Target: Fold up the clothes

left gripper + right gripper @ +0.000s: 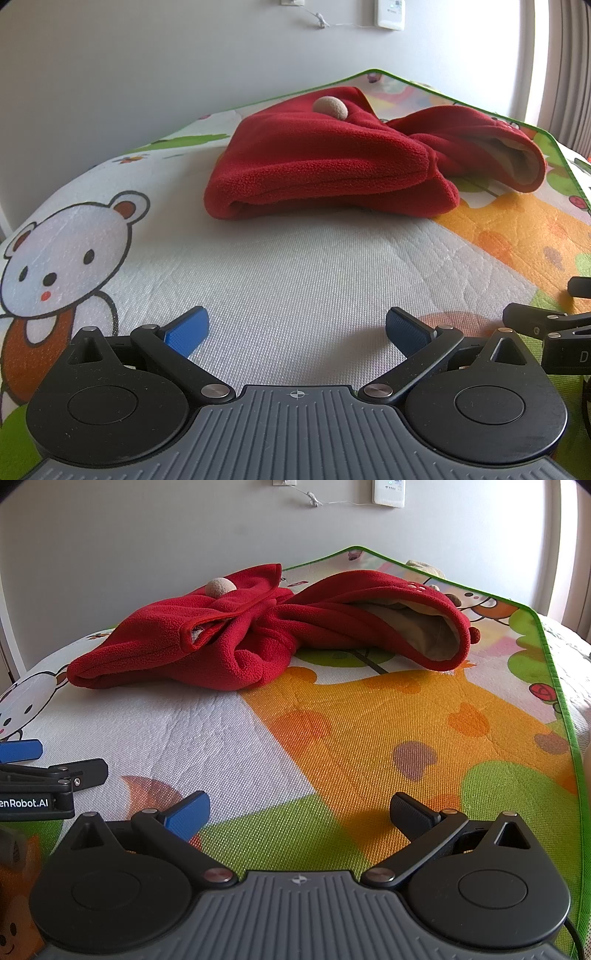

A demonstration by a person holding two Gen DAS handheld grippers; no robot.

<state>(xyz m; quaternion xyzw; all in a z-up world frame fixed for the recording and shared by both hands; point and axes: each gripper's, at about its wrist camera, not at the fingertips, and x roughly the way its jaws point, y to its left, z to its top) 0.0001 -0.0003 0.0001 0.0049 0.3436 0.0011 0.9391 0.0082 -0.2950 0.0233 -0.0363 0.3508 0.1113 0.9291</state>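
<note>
A red fleece garment [325,162] [229,642] lies bunched on the cartoon play mat [295,266] [369,720], toward the far edge. A beige pompom [330,107] [221,586] sits on top of it, and its tan-lined hood [517,158] [413,627] opens to the right. My left gripper [297,328] is open, low over the white part of the mat, well short of the garment. My right gripper [300,810] is open too, over the orange and green print, nothing between its fingers. The left gripper's fingertips [22,749] show at the left edge of the right wrist view.
A white wall [184,55] rises just behind the mat's green-trimmed far edge [406,563]. A white wall unit [388,493] and a cable hang on it. Curtains [569,74] stand at the right. The mat's right edge [561,701] drops to pale bedding.
</note>
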